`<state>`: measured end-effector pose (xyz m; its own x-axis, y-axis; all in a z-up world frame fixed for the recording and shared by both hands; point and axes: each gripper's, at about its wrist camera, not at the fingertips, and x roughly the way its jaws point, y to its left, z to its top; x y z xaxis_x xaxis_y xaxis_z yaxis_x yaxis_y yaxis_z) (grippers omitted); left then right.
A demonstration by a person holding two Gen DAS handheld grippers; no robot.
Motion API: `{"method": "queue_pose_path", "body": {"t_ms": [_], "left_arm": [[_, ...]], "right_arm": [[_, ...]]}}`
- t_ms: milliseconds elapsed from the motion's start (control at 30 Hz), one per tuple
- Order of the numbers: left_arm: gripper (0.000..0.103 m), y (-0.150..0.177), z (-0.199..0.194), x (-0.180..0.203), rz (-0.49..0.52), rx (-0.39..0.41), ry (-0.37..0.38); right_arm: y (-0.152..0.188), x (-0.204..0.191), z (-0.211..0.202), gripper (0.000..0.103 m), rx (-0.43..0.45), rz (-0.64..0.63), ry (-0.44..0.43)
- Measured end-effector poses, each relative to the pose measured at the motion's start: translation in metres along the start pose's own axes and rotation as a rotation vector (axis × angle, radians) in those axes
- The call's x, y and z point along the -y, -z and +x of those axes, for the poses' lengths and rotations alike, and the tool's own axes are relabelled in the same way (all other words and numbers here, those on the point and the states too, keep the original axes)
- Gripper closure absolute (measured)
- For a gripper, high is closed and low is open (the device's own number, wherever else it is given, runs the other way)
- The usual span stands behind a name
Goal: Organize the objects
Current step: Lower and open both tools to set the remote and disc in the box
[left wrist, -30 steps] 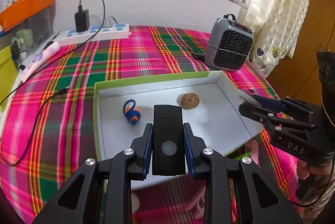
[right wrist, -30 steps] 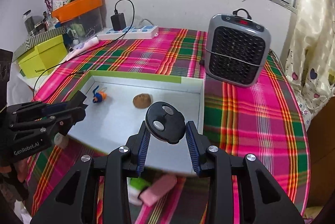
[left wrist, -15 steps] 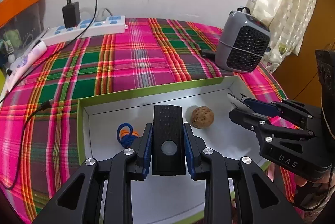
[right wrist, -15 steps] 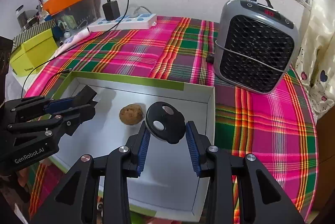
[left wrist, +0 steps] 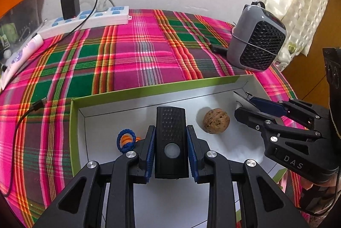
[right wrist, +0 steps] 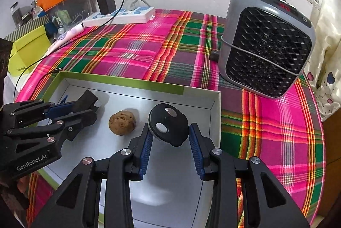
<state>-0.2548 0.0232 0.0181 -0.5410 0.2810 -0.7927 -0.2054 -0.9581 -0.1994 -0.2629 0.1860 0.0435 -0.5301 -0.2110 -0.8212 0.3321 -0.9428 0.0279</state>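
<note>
Left wrist view: the left gripper (left wrist: 171,147) clamps a black rectangular light (left wrist: 171,138) over the white tray (left wrist: 223,149), the walnut (left wrist: 216,120) resting just beyond (a blue cord loop (left wrist: 125,140) lies beside). Right gripper (right wrist: 169,138) grasps a round black gadget (right wrist: 168,124) above the same tray; farther back on the plaid bench (right wrist: 132,53) stands the grey heater (right wrist: 267,44).

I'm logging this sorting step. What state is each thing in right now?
left gripper: shut on black rectangular device, above box
right gripper: shut on round black device, above box
white box: open
walnut: resting in box
blue cord loop: lying in box
charger: plugged into power strip
</note>
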Motion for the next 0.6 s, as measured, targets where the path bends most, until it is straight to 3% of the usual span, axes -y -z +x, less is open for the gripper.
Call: {"method": "queue_pose_path", "body": {"t_ms": [600], "left_arm": [[0.077, -0.0026, 0.0026, -0.0002, -0.004, -0.009, -0.006]], "right_arm": [[-0.0032, -0.0058, 0.0074, 0.067, -0.014, -0.016, 0.016]]}}
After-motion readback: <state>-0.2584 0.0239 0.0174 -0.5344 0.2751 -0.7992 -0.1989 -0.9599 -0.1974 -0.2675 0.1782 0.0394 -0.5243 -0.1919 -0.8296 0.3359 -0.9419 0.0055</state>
